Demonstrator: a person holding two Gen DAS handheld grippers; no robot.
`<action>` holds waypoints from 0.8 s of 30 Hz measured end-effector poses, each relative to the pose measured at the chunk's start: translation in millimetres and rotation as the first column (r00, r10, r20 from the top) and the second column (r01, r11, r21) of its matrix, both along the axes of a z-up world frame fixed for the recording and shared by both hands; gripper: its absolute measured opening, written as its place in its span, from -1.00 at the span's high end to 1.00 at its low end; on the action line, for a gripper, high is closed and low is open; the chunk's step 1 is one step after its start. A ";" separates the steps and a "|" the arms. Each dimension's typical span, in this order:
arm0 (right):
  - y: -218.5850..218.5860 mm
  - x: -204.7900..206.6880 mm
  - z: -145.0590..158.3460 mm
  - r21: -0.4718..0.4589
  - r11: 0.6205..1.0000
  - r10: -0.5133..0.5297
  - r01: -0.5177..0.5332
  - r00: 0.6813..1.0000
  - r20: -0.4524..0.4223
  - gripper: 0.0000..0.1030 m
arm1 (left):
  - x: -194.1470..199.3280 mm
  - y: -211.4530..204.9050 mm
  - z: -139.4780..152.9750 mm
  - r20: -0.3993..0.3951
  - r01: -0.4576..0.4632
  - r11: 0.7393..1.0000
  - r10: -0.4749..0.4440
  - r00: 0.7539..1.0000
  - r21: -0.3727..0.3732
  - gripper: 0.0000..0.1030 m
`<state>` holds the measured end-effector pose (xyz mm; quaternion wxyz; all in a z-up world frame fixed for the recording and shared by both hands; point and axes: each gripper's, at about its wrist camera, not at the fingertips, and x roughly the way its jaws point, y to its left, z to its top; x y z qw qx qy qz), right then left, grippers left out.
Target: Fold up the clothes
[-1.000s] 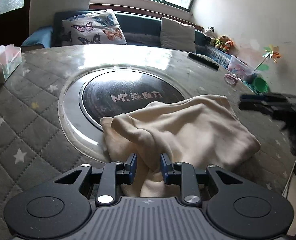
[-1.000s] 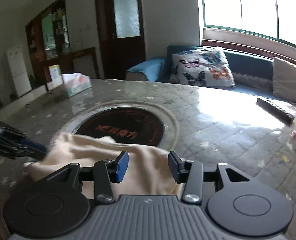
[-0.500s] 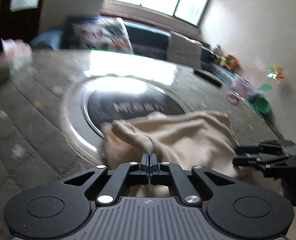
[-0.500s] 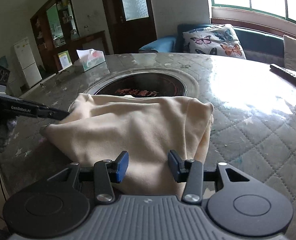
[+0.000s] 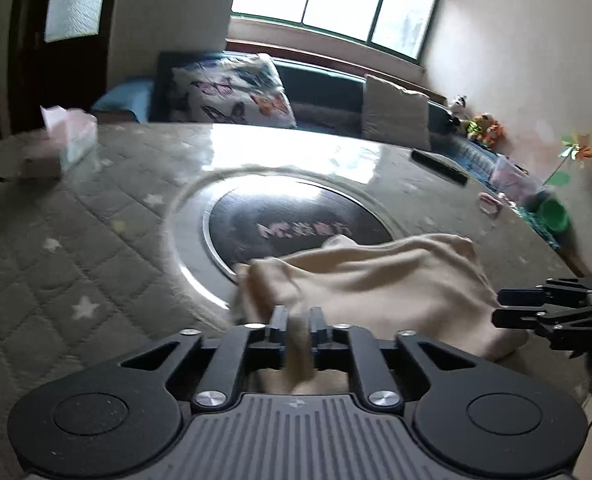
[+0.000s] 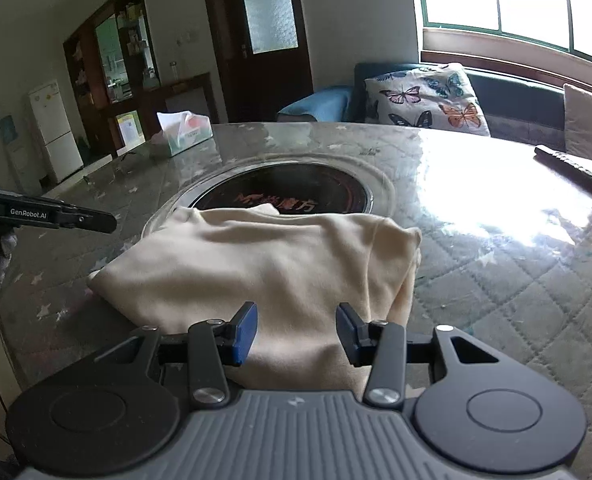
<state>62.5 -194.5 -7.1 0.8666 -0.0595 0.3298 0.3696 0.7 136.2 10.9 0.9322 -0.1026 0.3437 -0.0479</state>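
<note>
A cream garment lies folded on the quilted round table, its far edge over the black hotplate. My left gripper is opening its jaws at the garment's left corner. Cloth shows through the gap, but in the right wrist view the left gripper hovers clear of the cloth, holding nothing. My right gripper stands open just above the garment's near edge, nothing between its blue pads. From the left wrist, the right gripper sits at the garment's right end.
A tissue box stands at the table's far left and a black remote at the far right. A pink item and a green cup are near the right rim. A sofa with cushions stands behind the table.
The left jaws shut fully half a second ago and have parted again. The right gripper has come in low over the garment's near edge. The garment now lies flatter.
</note>
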 end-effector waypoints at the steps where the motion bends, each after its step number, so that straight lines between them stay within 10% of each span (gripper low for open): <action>1: -0.8 -0.2 -0.1 -0.001 1.000 -0.004 0.004 1.000 -0.001 0.15 | 2.9 -3.0 -3.4 -0.013 0.006 1.000 -0.006 1.000 0.002 0.39; 7: -5.2 -1.6 -2.2 0.001 1.000 -0.021 0.021 1.000 -0.015 0.15 | 10.6 -12.4 -23.3 -0.073 0.020 1.000 -0.020 0.997 0.003 0.35; 12: -6.2 -1.2 -2.3 0.011 0.999 -0.032 0.032 0.999 -0.020 0.14 | 9.1 -13.9 -20.1 -0.061 0.009 1.000 -0.009 0.998 -0.001 0.83; 17: -7.2 -4.5 2.7 0.021 1.000 -0.015 0.016 1.000 -0.009 0.13 | -10.0 -25.7 8.7 0.014 -0.006 0.995 0.005 1.000 0.096 0.84; 24: -4.3 1.3 -10.3 -0.005 1.000 -0.011 0.010 0.999 -0.052 0.13 | -10.2 -18.6 -6.0 -0.092 0.001 0.990 0.012 0.996 0.143 0.73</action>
